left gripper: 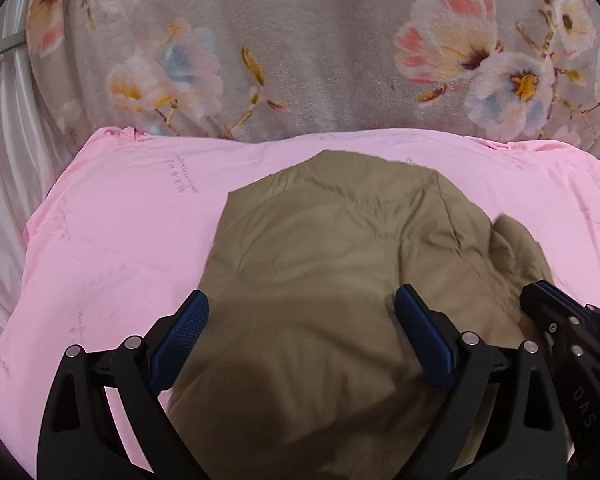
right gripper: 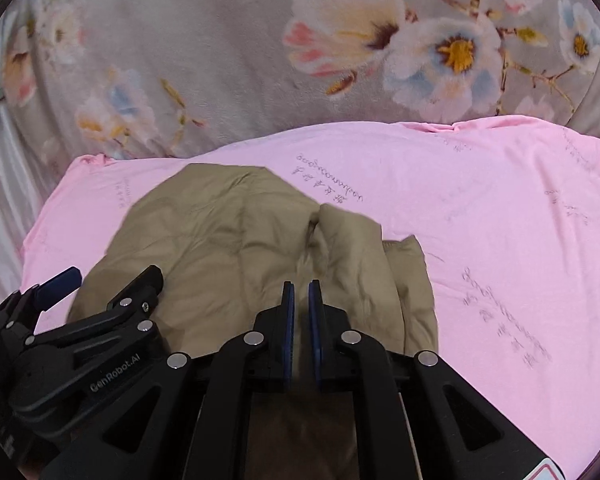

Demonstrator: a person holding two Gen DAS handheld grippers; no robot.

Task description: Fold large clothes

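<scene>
Left wrist view: your left gripper (left gripper: 302,332) has its jaws spread wide, the blue ribbed pads (left gripper: 180,340) standing on either side of the khaki garment (left gripper: 324,264) with nothing pinched between them. The garment is a dull olive-tan, thin and slightly puffy cloth with soft creases and a seam running across its far part; it lies in a rounded heap on the pink sheet (left gripper: 112,224), its far edge ending well short of the floral blanket (left gripper: 300,40) that covers the far part of the scene. At the near right your right gripper (left gripper: 540,300) shows as a black tip resting at the bunched right edge of the garment. A pale satin-like cloth (left gripper: 4,152) hangs at the far left. Right wrist view: your right gripper (right gripper: 302,292) has its jaws drawn almost together with only a narrow slot between the pads, and tan fabric shows in that slot, so it appears to be pinching a fold of the garment (right gripper: 220,240). From here the garment sits left of centre on the pink sheet (right gripper: 500,220), with a folded-over layer and a thicker hem on its right side, just far-right of the pads. The sheet carries faint grey lettering. Your left gripper (right gripper: 100,284) lies at the near left, its open fingertips over the garment's left edge.
</scene>
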